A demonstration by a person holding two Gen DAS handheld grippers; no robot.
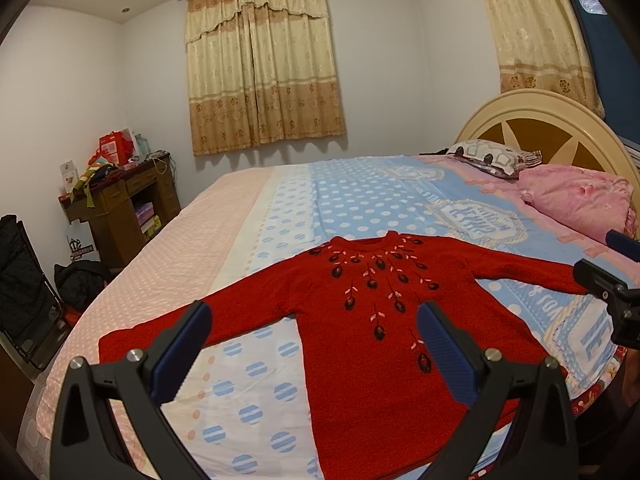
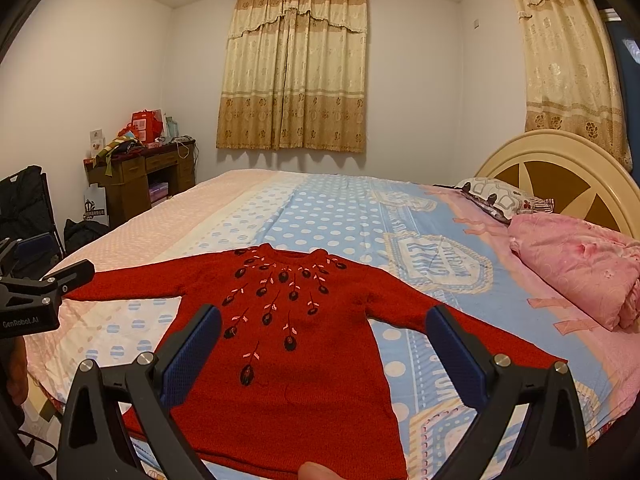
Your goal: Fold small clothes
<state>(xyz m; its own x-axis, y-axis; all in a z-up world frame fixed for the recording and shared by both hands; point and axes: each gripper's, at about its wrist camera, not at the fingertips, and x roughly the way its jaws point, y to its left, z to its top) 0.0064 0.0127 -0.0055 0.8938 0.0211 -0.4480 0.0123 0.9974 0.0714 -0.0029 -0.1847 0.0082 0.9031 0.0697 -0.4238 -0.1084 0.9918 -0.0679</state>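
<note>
A small red knit sweater (image 1: 360,312) with dark embroidered leaves lies flat, face up, on the bed, both sleeves spread out; it also shows in the right wrist view (image 2: 288,320). My left gripper (image 1: 316,316) is open and empty, held above the sweater's left sleeve and body. My right gripper (image 2: 324,320) is open and empty above the sweater's chest. The right gripper shows at the right edge of the left wrist view (image 1: 612,280), and the left gripper at the left edge of the right wrist view (image 2: 36,288).
The bed (image 1: 352,196) has a blue and pink dotted sheet, a folded pink quilt (image 1: 580,200), a patterned pillow (image 1: 492,158) and a cream headboard (image 1: 540,120). A cluttered wooden desk (image 1: 128,200) and black bags (image 1: 24,280) stand at the left wall.
</note>
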